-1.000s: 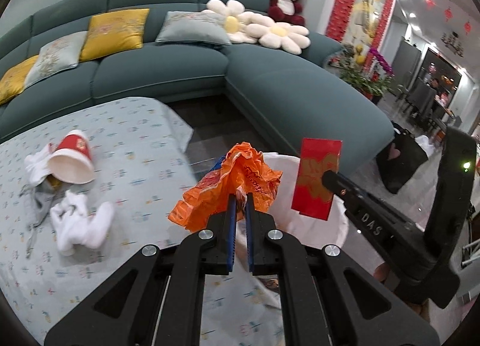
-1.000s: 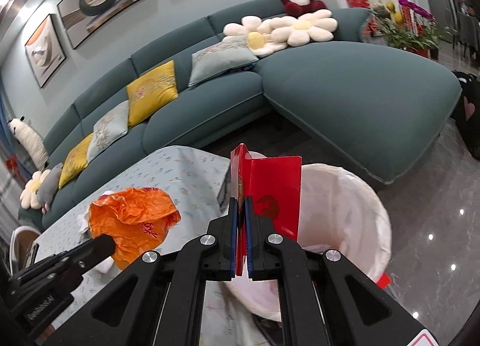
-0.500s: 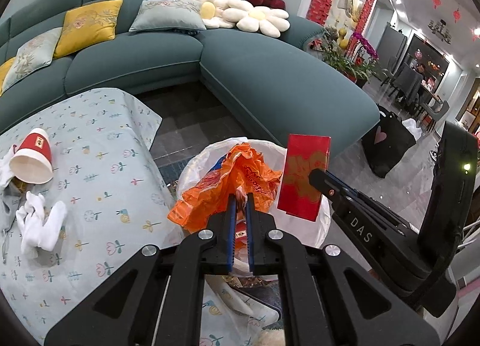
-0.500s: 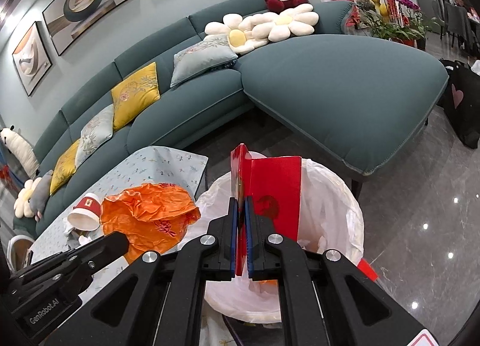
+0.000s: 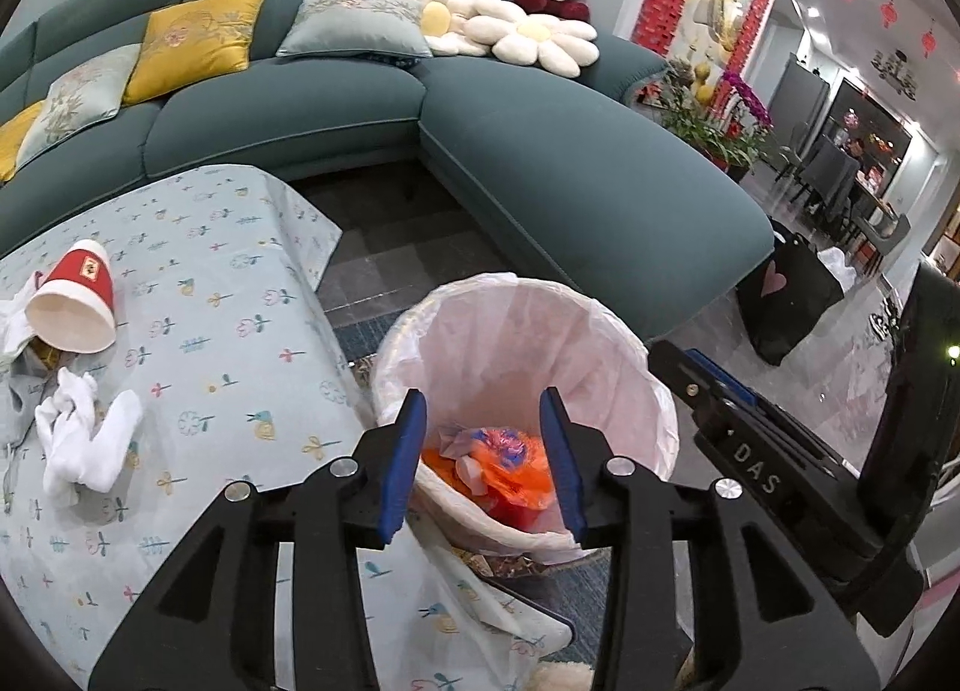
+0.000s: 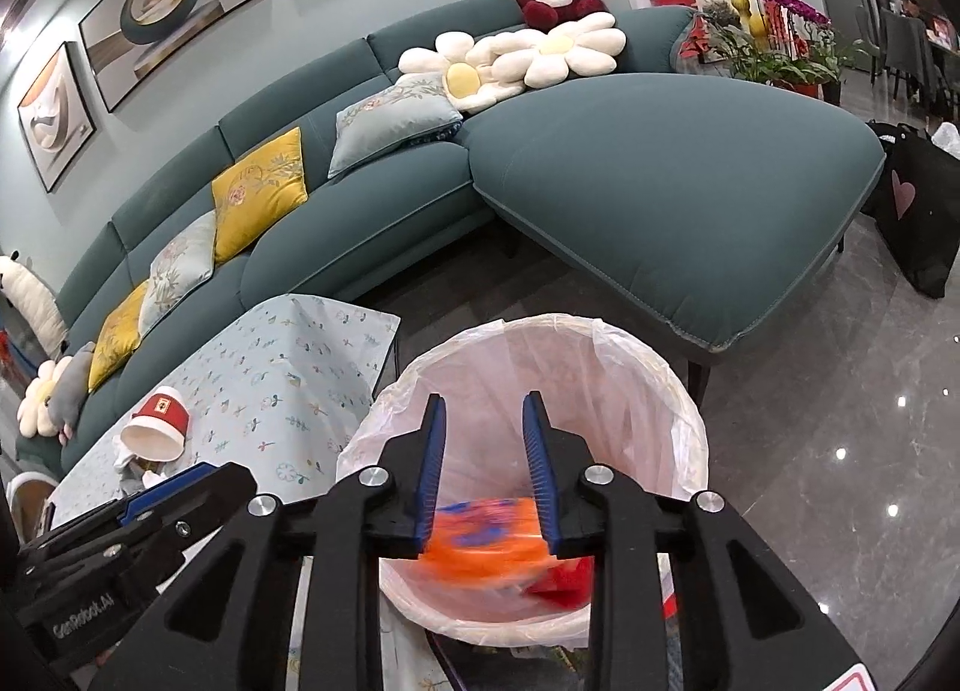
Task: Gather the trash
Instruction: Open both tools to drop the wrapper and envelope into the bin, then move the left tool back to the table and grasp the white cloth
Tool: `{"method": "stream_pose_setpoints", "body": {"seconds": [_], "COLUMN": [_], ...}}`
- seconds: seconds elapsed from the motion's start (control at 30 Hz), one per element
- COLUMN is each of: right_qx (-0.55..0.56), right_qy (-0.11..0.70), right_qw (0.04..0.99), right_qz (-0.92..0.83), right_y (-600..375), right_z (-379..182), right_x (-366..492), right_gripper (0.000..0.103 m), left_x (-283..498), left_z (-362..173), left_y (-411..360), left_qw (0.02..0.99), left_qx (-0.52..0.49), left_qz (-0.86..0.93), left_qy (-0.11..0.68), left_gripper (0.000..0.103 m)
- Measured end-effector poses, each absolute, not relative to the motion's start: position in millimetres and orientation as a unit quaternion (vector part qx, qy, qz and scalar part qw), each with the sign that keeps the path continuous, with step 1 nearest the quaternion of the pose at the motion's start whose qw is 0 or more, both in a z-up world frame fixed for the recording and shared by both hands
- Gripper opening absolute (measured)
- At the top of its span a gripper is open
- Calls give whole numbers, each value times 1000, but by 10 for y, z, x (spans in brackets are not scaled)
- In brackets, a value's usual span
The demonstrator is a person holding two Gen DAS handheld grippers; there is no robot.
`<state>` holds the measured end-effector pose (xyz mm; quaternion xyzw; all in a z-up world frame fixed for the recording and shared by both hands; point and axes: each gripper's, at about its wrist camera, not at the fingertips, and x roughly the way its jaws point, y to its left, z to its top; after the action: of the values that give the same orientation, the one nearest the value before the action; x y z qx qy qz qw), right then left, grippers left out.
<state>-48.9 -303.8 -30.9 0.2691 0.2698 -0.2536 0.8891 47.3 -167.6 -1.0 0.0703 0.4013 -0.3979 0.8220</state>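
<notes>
A trash bin lined with a white bag [image 5: 606,331] [image 6: 672,391] stands on the floor beside the table. An orange plastic bag [image 5: 510,469] [image 6: 486,541] lies inside it, with a red envelope [image 6: 561,577] next to it. My left gripper [image 5: 486,451] is open and empty above the bin's near rim. My right gripper [image 6: 483,460] is open and empty above the bin too. On the table lie a tipped red paper cup [image 5: 75,304] [image 6: 157,423] and crumpled white tissue [image 5: 84,436].
The table has a floral cloth [image 5: 228,331] and stands left of the bin. A teal sofa [image 5: 570,169] curves behind the table and the bin. A black bag with a pink heart [image 5: 786,295] stands on the glossy floor at the right.
Both grippers have opened. The orange bag has dropped from the left gripper and the red envelope from the right gripper into the bin.
</notes>
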Motion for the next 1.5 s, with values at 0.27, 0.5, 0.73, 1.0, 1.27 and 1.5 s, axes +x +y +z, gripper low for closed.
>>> {"method": "stream_pose_setpoints", "body": {"seconds": [0.27,0.5,0.73,1.0,1.27,1.5], "right_qx": [258,241,221,196,183,174], "right_qy": [272,278,284,299,312,326], "right_qw": [895,901,910,917,919,917], "right_qz": [-243,-228,-206,-178,-160,-147], "right_y": [-2917,-2734,-2468,-2118,-1896,-1746], "right_z": [-250,-170,-73,-36,-70,-163], "right_x": [-416,-297,-137,114,310,471], "right_gripper": [28,33,35,35,40,40], "left_x": [556,703,904,1065,1242,1468], "left_z": [72,96,57,-30,-181,-445], "left_y": [-1443,-1187,-844,-495,-249,-128], "left_qw": [843,856,871,887,895,885], "left_qx": [54,38,26,27,34,43], "left_qz": [-368,-338,-293,-240,-192,-168], "left_qy": [389,390,393,393,401,433], "left_gripper": [56,56,58,66,82,81]}}
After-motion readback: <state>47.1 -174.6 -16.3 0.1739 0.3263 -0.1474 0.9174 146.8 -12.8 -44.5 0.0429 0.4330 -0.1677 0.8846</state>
